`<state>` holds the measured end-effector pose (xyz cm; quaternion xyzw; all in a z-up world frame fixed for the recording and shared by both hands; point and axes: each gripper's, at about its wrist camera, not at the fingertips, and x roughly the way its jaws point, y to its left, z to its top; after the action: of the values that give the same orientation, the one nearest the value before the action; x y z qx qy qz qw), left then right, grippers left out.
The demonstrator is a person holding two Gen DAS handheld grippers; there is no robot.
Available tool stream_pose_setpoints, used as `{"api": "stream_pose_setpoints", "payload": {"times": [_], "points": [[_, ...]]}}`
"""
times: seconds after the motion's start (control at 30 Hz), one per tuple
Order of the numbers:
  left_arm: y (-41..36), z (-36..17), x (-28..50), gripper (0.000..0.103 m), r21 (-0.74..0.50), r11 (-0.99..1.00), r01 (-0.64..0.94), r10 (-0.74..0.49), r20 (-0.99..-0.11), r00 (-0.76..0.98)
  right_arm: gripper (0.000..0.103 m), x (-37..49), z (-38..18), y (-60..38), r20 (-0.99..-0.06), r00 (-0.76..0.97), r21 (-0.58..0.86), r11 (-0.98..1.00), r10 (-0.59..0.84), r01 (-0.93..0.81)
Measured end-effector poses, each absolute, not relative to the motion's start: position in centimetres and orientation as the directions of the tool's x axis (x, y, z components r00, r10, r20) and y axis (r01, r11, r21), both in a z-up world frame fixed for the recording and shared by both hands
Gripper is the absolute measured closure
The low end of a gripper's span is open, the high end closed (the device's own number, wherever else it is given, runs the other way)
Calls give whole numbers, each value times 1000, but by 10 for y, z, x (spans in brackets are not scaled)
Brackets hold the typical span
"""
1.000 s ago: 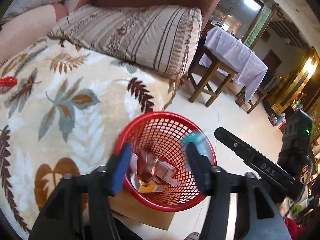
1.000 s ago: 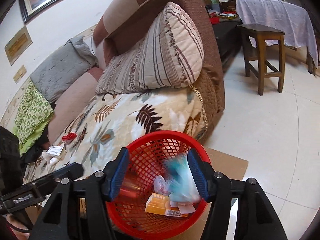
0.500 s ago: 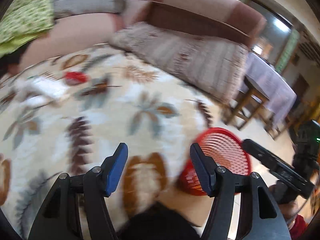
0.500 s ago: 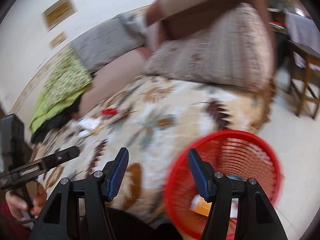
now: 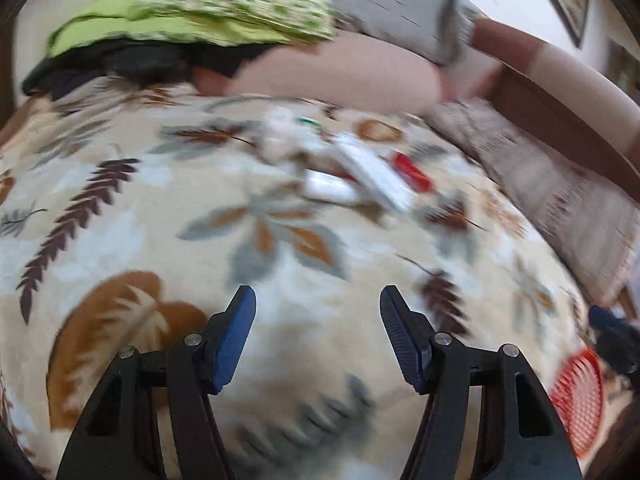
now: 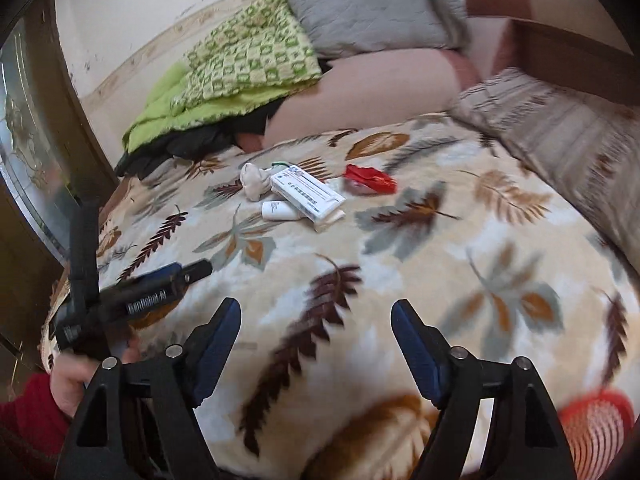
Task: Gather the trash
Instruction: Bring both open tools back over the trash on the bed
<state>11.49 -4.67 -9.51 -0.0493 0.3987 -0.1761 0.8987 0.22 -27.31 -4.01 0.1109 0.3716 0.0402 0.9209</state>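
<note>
Trash lies in a small cluster far up the leaf-print blanket (image 6: 400, 264): a white box (image 6: 307, 196) with blue print, a white tube (image 6: 278, 211) touching its near side, a crumpled pale wad (image 6: 254, 180) behind, and a red wrapper (image 6: 370, 178) just to the right. Both tools, left (image 5: 314, 338) and right (image 6: 316, 348), hover well short of it, fingers spread apart and empty. The red basket (image 6: 596, 432) is cut off at the lower right edge; the left view is heavily blurred.
</note>
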Motion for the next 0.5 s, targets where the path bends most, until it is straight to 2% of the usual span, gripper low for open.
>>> {"api": "stream_pose_setpoints", "payload": {"times": [0.2, 0.5], "points": [[-37, -121, 142, 40, -203, 955, 215, -295, -715, 634, 18, 103, -62, -276, -714, 656, 259, 963, 244, -75], [-27, -134, 153, 40, -183, 972, 151, -237, -734, 636, 18, 246, -106, -291, -727, 620, 349, 936, 295, -36]]}}
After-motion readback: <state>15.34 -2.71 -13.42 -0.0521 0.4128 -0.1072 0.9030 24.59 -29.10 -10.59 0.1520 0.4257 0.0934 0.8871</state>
